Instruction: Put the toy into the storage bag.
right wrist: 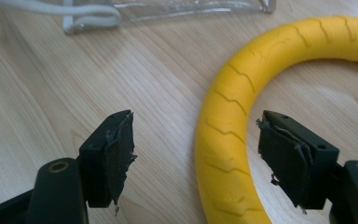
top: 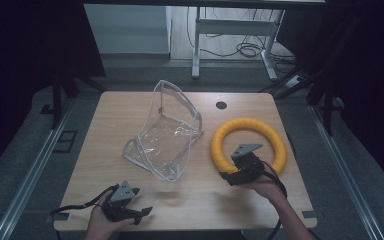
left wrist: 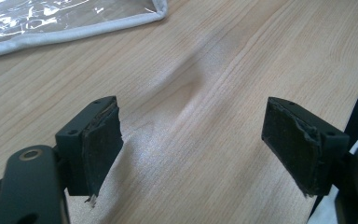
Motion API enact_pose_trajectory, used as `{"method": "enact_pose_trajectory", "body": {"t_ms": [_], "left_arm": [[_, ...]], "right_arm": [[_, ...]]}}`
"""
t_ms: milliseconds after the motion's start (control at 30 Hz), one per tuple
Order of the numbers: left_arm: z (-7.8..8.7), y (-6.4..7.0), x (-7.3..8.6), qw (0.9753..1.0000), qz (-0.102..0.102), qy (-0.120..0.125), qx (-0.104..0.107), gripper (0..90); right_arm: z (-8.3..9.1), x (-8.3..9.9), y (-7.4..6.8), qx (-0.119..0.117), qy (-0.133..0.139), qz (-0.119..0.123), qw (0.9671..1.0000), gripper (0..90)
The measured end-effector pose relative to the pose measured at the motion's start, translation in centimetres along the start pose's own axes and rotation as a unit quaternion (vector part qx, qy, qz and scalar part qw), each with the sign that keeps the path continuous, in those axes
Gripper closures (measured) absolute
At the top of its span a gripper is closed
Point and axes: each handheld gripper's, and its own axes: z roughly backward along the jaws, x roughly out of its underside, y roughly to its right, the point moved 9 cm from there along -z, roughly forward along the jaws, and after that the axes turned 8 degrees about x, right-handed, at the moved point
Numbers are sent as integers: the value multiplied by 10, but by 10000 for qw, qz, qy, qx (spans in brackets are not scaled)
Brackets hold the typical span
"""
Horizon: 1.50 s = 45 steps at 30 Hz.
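Right tool point(top: 228, 176) low over desk point(top: 130, 107) near right edge, forearm entering from bottom edge — jaws spread wide, straddling near-left arc of yellow ring point(top: 248, 145), nothing gripped. Ring lies flat on right half of desk, its band between the jaws in right gripper view point(right wrist: 223, 140). Left tool point(top: 142, 202) at front edge toward left corner, hand wrapped around it — jaws apart, empty, above bare wood. Clear plastic pouch point(top: 165, 135) mid-desk, one side standing up.
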Motion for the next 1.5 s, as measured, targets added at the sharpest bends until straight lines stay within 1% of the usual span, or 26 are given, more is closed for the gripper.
{"method": "enact_pose_trajectory", "body": {"t_ms": [33, 67, 100, 133, 200, 333, 367, 600, 667, 700, 733, 767, 833, 867, 900, 1033, 1133, 1200, 1233, 1300, 1333, 1367, 1467, 1500], "left_arm": [[0, 0, 0, 10000, -2, -6, 2, 197], [-1, 0, 0, 10000, -2, -12, 6, 197], [-1, 0, 0, 10000, -2, -12, 6, 197], [-1, 0, 0, 10000, 1, -11, 9, 197], [-1, 0, 0, 10000, 0, -14, 12, 197], [-2, 0, 1, 10000, 1, -23, 18, 197], [-2, 0, 1, 10000, 1, -27, 20, 197], [-3, 1, 1, 10000, 7, -42, 33, 197], [-3, 1, 1, 10000, 13, -39, 41, 197], [-3, 1, 1, 10000, 13, -41, 42, 197], [-4, 1, 1, 10000, 15, -48, 43, 197], [-4, 1, 1, 10000, 17, -52, 48, 197], [-4, 1, 2, 10000, 13, -62, 42, 197], [-4, 1, 2, 10000, 9, -65, 37, 197], [-3, 1, 2, 10000, 8, -64, 35, 197], [-4, 1, 2, 10000, 6, -73, 49, 197], [-5, 2, 2, 9999, 12, -65, 82, 196], [-5, 1, 2, 10000, 12, -63, 75, 195], [-5, 1, 2, 10000, 10, -63, 68, 195], [-4, 1, 2, 10000, 7, -61, 58, 195], [-4, 1, 2, 10000, 8, -62, 58, 195], [-5, 1, 2, 10000, 6, -72, 62, 195], [-5, 1, 2, 9999, -2, -84, 73, 195], [-5, 1, 2, 9999, 0, -77, 69, 195]], "right_arm": [[-1, 1, 1, -29, -52, 19, 10000, 270], [-2, 3, 3, -8, -148, 68, 9999, 269], [-3, 4, 4, -21, -173, 125, 9998, 269], [-3, 4, 4, -21, -173, 125, 9998, 269], [-4, 7, 6, -14, -319, 162, 9994, 268], [-8, 14, 10, -20, -523, 207, 9984, 268], [-10, 17, 11, -14, -617, 228, 9978, 268], [-17, 26, 16, 6, -911, 316, 9953, 268], [-17, 27, 17, 2, -927, 333, 9951, 269], [-20, 30, 19, -6, -1056, 375, 9937, 270], [-20, 30, 19, -6, -1056, 375, 9937, 270], [-21, 31, 19, 13, -1128, 370, 9929, 271], [-26, 35, 22, 27, -1258, 452, 9910, 273], [-28, 37, 23, -14, -1331, 472, 9900, 275], [-28, 37, 23, -14, -1331, 472, 9900, 275], [-33, 41, 22, -86, -1482, 511, 9876, 281], [-37, 41, 23, -118, -1546, 510, 9866, 284], [-41, 42, 24, -85, -1653, 539, 9847, 288], [-43, 43, 24, -106, -1698, 552, 9839, 290], [-47, 42, 24, -117, -1728, 596, 9831, 300], [-48, 42, 24, -138, -1749, 575, 9828, 304], [-49, 42, 23, -169, -1782, 575, 9822, 307], [-51, 42, 22, -166, -1885, 662, 9797, 327], [-51, 42, 20, -216, -1880, 659, 9797, 336]]}}
